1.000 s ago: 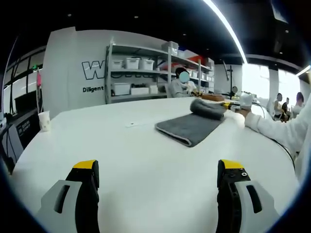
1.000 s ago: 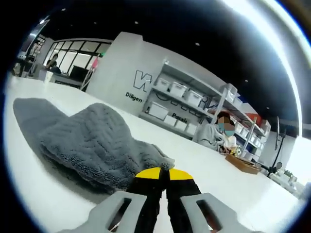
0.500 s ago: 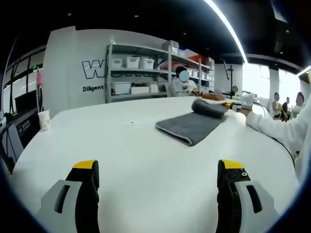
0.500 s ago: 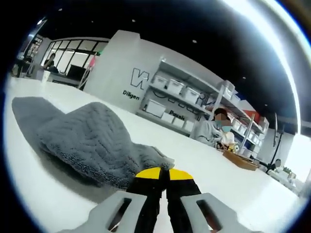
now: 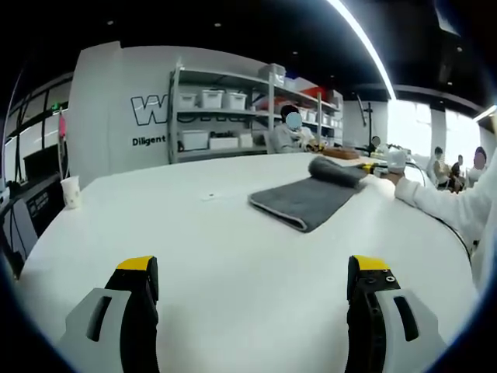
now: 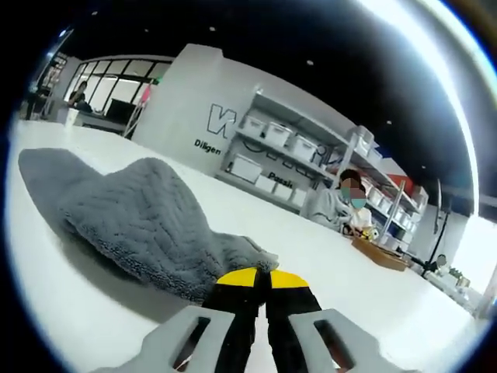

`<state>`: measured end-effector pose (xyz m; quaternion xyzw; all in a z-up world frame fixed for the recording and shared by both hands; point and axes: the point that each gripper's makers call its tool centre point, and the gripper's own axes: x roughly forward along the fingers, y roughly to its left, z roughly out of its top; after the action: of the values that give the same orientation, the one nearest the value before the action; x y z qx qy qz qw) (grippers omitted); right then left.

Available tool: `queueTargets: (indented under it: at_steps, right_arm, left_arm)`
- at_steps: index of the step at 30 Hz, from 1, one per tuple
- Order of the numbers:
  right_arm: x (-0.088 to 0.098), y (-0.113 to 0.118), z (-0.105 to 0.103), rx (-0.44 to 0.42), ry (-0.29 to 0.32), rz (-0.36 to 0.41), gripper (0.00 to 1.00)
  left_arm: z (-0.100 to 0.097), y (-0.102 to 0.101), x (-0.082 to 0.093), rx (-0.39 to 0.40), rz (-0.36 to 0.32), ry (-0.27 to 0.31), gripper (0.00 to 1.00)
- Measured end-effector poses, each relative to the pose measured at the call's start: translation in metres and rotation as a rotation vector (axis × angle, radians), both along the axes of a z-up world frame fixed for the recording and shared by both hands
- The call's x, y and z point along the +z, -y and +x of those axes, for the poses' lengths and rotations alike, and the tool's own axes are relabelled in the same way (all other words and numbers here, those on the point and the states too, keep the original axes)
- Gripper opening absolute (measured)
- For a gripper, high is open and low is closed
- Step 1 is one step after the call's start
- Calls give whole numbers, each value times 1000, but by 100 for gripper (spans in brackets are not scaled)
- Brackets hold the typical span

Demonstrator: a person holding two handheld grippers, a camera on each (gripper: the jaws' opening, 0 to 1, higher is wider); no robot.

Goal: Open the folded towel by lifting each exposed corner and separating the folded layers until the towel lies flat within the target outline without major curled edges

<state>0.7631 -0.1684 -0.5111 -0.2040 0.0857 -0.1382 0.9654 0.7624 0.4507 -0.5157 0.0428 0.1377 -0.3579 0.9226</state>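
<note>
The towel [image 5: 307, 201] lies far across the white tabletop [image 5: 233, 256], mostly folded, its far right end bunched up where the right tool [image 6: 260, 278] is clamped on a corner. The left tool [image 5: 252, 272] waits near, jaws wide apart, holding nothing. I'd say the unfolding has barely begun; the layers remain to be separated and flattened.
</note>
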Motion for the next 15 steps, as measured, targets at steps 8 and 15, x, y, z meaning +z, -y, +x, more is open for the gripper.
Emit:
queueTargets:
  at_steps: [8, 15]
  right_arm:
    - [-2, 17, -6, -24, -8, 6, 0]
    - [-4, 31, -12, -48, -15, 13, 0]
  left_arm:
    - [2, -1, -2, 2, 4, -7, 100]
    - [0, 1, -2, -2, 5, -6, 100]
